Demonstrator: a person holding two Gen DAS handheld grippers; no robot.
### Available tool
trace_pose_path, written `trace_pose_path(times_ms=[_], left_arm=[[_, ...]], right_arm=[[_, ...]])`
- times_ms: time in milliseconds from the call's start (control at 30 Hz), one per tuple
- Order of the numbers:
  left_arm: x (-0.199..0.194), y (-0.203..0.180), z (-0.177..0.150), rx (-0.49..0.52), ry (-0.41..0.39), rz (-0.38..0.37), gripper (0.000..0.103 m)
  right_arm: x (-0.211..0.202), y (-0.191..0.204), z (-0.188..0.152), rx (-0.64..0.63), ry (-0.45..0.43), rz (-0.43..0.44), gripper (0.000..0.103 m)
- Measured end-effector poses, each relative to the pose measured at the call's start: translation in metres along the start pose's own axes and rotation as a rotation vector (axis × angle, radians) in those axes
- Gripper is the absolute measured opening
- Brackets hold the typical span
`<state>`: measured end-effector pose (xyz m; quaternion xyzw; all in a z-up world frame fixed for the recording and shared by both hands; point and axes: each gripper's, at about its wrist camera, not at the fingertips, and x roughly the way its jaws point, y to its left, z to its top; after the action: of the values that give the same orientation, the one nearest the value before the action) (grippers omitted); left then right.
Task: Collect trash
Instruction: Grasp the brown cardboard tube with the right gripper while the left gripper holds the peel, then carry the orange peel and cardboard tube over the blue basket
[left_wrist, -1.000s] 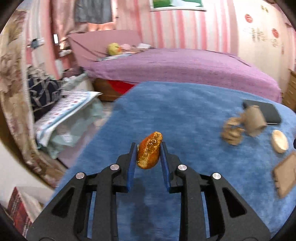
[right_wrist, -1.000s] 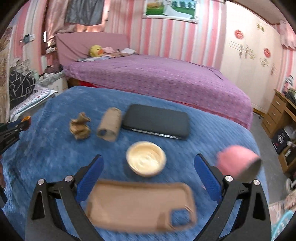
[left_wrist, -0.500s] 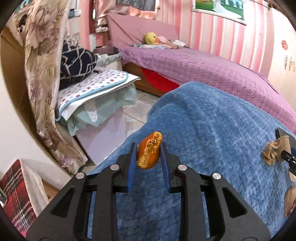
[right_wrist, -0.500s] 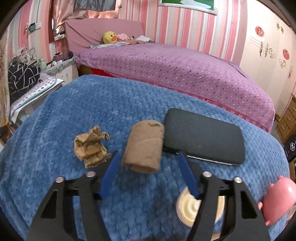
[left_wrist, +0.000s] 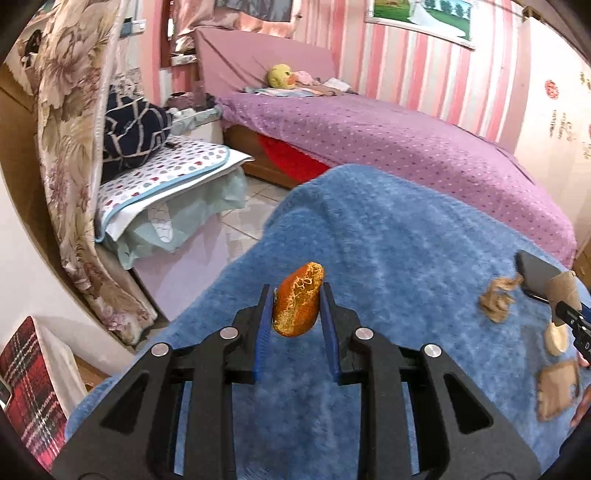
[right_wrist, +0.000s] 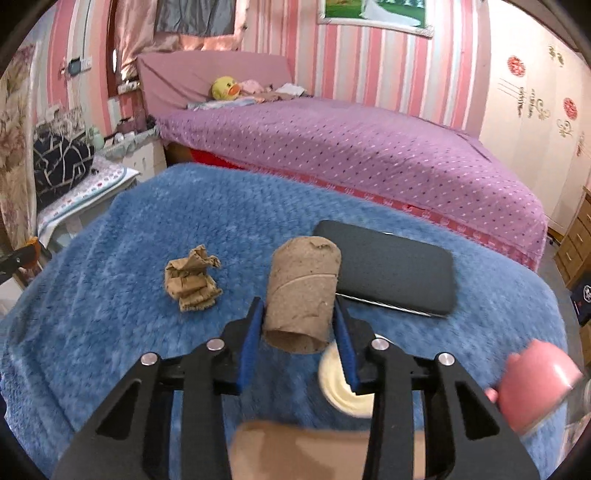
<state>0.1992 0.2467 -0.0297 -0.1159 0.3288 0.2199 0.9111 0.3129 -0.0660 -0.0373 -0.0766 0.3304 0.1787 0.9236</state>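
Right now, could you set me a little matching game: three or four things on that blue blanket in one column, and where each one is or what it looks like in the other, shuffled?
Things:
1. orange peel
2. cardboard tube
3. crumpled brown paper
4. black case

States:
a. loose on the blue blanket, left of the tube
b. clamped in the left gripper
c. flat, behind the tube
d. between the right gripper's fingers

Pairs: 1-b, 2-d, 3-a, 4-c

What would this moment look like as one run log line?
left gripper: shut on orange peel | right gripper: jaws just closing, around cardboard tube | crumpled paper: on blanket
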Motion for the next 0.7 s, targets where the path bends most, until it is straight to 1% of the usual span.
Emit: trace_pose_path(times_ms=[67, 200, 300, 433, 500, 567, 633, 700], left_arm=[[-0.010, -0.011, -0.002, 0.022, -0.007, -0.027, 0.024], [-0.032, -0.038, -0.010, 0.092, -0.032, -0.060, 0.024], [-0.053, -0.063, -0.020, 0.136, -0.042, -0.111, 0.024], [-0.076, -0.091, -0.032, 0.177, -0.064, -0.150, 0.024], [-0.087, -0.103, -0.038, 0.162, -0.058, -0.190, 0.024], [-0.094, -0.119, -0.047, 0.159, -0.036, -0.242, 0.024], [-0.100, -0.137, -0.056, 0.178, -0.019, -0.275, 0.024], [-0.108, -0.156, -0.068, 0.214, -0.018, -0.295, 0.024]], right_arm=[[-0.021, -0.010, -0.005, -0.002, -0.023, -0.023, 0.038], [-0.060, -0.030, -0.020, 0.018, -0.053, -0.054, 0.038], [-0.088, -0.048, -0.036, 0.040, -0.067, -0.081, 0.038], [-0.123, -0.073, -0.064, 0.066, -0.070, -0.131, 0.038], [-0.137, -0.083, -0.075, 0.076, -0.071, -0.151, 0.038], [-0.155, -0.095, -0.089, 0.095, -0.075, -0.176, 0.038], [-0.171, -0.108, -0.102, 0.114, -0.081, -0.197, 0.038], [-0.188, -0.120, -0.116, 0.137, -0.088, -0.219, 0.038]])
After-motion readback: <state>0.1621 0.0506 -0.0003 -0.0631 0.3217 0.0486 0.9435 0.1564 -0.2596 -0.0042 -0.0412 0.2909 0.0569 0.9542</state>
